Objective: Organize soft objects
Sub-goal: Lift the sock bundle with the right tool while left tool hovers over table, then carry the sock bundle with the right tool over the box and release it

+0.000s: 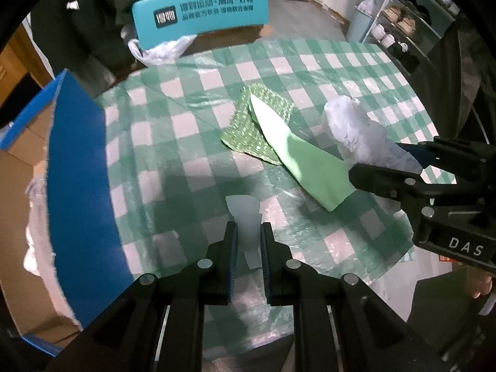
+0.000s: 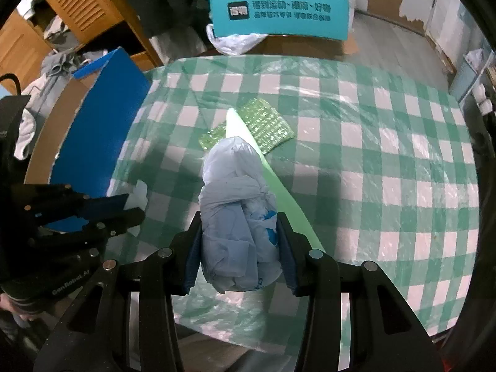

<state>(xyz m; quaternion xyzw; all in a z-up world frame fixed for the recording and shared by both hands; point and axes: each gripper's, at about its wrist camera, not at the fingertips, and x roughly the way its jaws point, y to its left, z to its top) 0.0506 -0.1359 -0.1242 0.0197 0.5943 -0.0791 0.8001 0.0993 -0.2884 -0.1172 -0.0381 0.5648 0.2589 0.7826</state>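
Observation:
My left gripper (image 1: 248, 228) is shut on a small pale, translucent white soft piece (image 1: 245, 214), held just above the checked tablecloth. My right gripper (image 2: 240, 217) is shut on a crumpled white plastic bag with blue print (image 2: 238, 204), lifted off the table. From the left wrist view that bag (image 1: 356, 127) and the right gripper (image 1: 381, 161) are at the right. The left gripper (image 2: 135, 206) and its white piece (image 2: 139, 190) appear at the left of the right wrist view. A patterned green cloth (image 1: 257, 124) and a plain light-green cloth (image 1: 313, 170) lie mid-table, overlapping.
A cardboard box with a blue flap (image 1: 80, 186) stands off the table's left edge, with white soft things inside. A teal chair back (image 1: 201, 9) with a plastic bag is behind the table. A shoe rack (image 1: 409, 24) stands far right. A green-checked tablecloth (image 2: 387, 161) covers the round table.

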